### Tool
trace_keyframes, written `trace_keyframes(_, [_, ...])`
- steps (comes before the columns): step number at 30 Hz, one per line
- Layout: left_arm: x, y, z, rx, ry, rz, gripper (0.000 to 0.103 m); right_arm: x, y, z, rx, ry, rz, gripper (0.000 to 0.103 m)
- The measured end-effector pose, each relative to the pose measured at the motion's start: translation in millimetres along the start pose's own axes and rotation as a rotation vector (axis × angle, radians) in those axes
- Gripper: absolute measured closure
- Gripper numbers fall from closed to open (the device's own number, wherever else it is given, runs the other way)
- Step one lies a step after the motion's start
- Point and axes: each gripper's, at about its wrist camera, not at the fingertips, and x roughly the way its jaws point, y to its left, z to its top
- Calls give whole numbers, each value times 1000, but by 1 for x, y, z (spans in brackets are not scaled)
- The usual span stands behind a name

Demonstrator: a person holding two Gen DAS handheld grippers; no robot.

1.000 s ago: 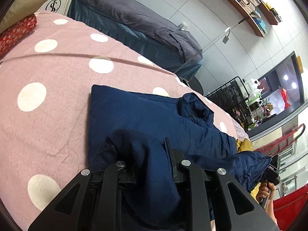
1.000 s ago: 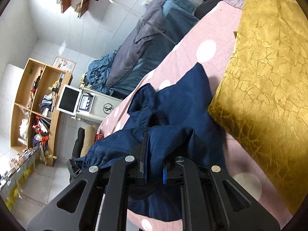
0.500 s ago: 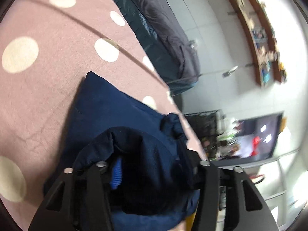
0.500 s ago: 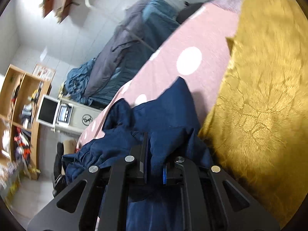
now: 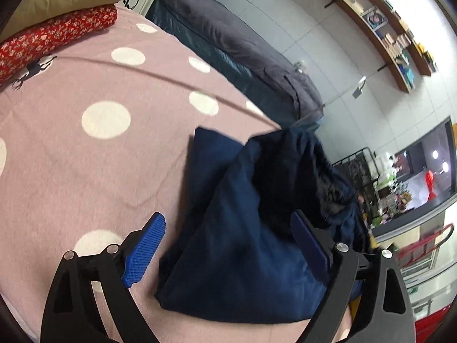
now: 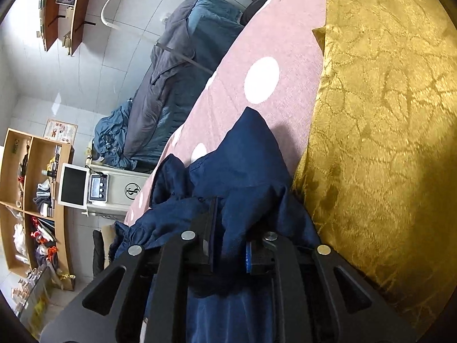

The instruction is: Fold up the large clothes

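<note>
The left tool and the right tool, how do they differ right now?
The left tool stands wide open with its blue pads bare, while the right tool is shut on a fold of the navy garment. The left hovers over the garment with nothing between its fingers; the right has cloth bunched between its fingers. Both are black and point at the same garment.

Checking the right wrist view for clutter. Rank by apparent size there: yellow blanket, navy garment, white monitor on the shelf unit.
1. yellow blanket, filling most of the right side.
2. navy garment, pinched in the right gripper; it sits nearest the camera, so it looks enlarged.
3. white monitor, far off, smallest.
</note>
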Motion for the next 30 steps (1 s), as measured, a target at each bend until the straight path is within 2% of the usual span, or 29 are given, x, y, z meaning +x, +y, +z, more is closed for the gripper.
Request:
trace_keyframes(3, [6, -3, -21, 39, 11, 18, 16, -12, 5, -7, -3, -3, 40, 67])
trace_keyframes(5, [7, -6, -30, 50, -5, 31, 15, -22, 6, -11, 7, -20, 83, 42])
trace_keyframes(7, [7, -6, -38, 43, -27, 50, 14, -41, 3, -17, 46, -90, 112, 26])
trace_keyframes(10, [10, -4, -46, 23, -38, 75, 14, -55, -9, -22, 116, -122, 181, 25])
trace_keyframes(12, [11, -7, -51, 38, -46, 97, 14, -65, -12, -34, 129, -152, 170, 25])
trace_keyframes(14, [12, -13, -55, 69, -52, 118, 14, -70, -2, -47, 33, -180, 100, 25])
trace_keyframes(17, [16, -24, -58, 135, -57, 161, 13, -71, 23, -77, -234, -258, -152, 25])
trace_keyframes(19, [21, -30, -57, 170, -57, 178, 11, -63, 38, -98, -409, -278, -302, 25])
trace_keyframes(24, [36, -39, -48, 231, -51, 200, 11, -41, 66, -125, -710, -272, -443, 25])
trace_keyframes(30, [64, -54, -30, 358, -13, 222, 11, -8, 77, -105, -788, -228, -488, 25])
